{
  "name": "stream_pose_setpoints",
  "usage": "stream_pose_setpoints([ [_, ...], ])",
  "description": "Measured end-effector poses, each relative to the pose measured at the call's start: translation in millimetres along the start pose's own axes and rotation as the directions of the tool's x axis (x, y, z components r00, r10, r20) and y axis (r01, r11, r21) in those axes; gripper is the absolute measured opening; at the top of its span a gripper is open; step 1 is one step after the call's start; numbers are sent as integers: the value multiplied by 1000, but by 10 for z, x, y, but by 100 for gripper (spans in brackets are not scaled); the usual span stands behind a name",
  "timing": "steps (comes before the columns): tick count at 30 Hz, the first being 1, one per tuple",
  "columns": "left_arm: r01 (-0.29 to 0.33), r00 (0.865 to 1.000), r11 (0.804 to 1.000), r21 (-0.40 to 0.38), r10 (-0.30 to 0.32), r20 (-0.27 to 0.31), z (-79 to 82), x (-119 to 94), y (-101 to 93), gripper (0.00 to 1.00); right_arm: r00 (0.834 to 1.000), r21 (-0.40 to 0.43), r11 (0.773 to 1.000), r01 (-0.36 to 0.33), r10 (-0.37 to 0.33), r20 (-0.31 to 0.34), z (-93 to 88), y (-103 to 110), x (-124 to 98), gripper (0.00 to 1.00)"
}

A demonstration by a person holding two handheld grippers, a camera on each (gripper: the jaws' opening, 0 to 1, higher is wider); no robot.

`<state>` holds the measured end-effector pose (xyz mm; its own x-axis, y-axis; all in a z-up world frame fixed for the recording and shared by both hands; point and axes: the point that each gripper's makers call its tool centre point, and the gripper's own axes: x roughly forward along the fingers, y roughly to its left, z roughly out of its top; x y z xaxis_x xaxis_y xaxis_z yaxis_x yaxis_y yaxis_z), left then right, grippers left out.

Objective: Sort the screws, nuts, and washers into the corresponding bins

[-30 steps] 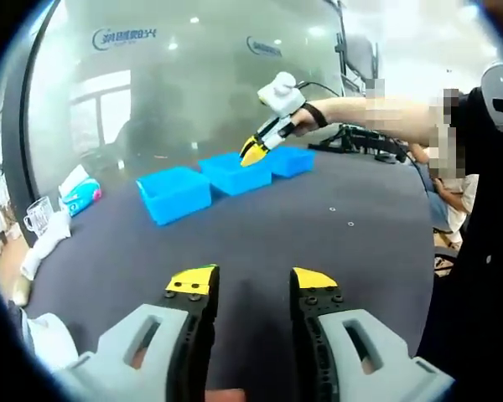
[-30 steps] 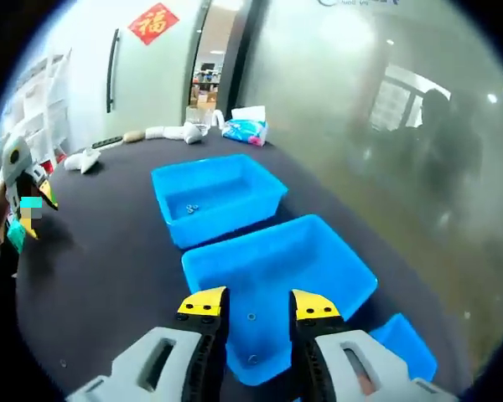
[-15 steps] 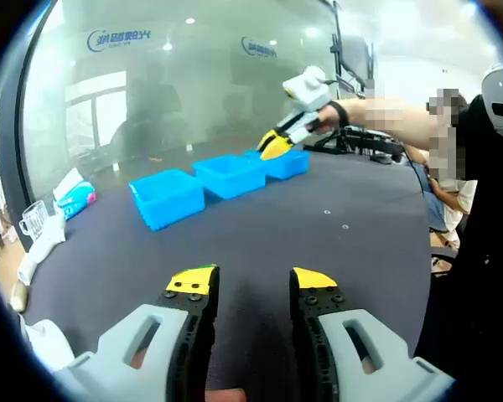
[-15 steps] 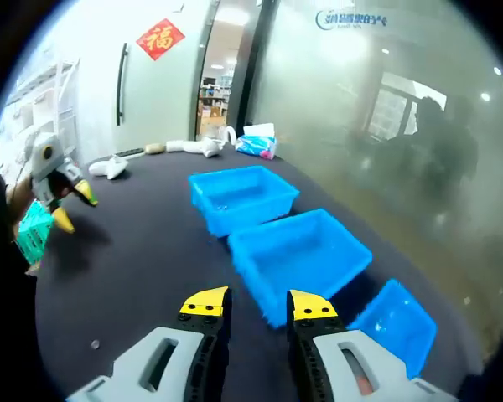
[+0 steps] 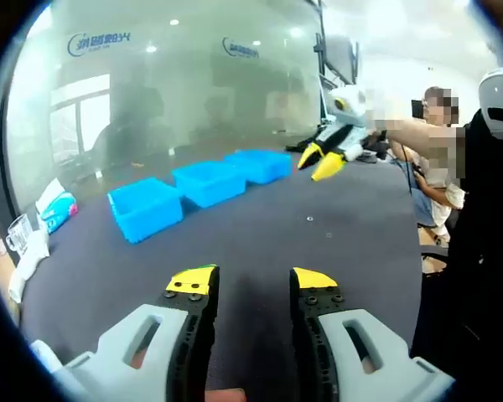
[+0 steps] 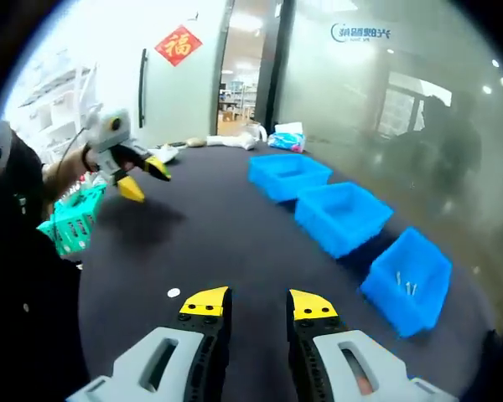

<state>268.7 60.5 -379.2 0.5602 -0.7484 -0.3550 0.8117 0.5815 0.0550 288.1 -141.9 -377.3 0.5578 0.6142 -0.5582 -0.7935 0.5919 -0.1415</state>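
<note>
A dark grey worktop [image 5: 260, 234] carries everything, backed along its far edge by a frosted glass wall [image 5: 193, 84] with a blue logo.

Three blue bins stand in a row near that far edge. In the right gripper view, the near bin [image 6: 408, 280] holds a few pale screws lying on its floor; the middle bin [image 6: 344, 216] and the far bin [image 6: 289, 174] show no contents that can be made out at this size. In the left gripper view the same row appears as three blue bins [image 5: 199, 186] set just beside one another, their insides hidden by the walls.

A green basket [image 6: 71, 224] sits at the worktop's edge beside the person; what lies in it cannot be told.

The left gripper [image 5: 251, 283] hangs above bare worktop, its yellow-tipped jaws apart with nothing between them. It also shows in the right gripper view [image 6: 140, 177], held in a hand [image 6: 84, 159] over the worktop near the green basket, jaws spread.

The right gripper [image 6: 258, 303] is likewise over bare worktop, jaws apart and empty. In the left gripper view it appears [image 5: 321, 162] raised above the worktop close to the end of the bin row, yellow tips parted.

A tissue pack [image 5: 57, 209] and a clear glass [image 5: 18, 233] lie toward the worktop's end, past the last bin.

A small pale washer [image 6: 173, 293] lies on the worktop just ahead of the right gripper's jaws. Two tiny loose parts [image 5: 308, 219] sit on open worktop, well apart from the bins; their kind cannot be told.
</note>
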Motion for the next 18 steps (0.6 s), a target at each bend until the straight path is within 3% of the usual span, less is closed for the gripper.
stream_pose_setpoints([
  [5, 22, 1000, 1000, 14, -21, -9, 15, 25, -40, 33, 1000, 17, 1000, -12, 12, 13, -125, 184, -107, 23],
  [18, 55, 998, 998, 41, -53, -30, 59, 78, -128, 33, 1000, 54, 998, -28, 28, -5, -427, 336, -276, 22],
])
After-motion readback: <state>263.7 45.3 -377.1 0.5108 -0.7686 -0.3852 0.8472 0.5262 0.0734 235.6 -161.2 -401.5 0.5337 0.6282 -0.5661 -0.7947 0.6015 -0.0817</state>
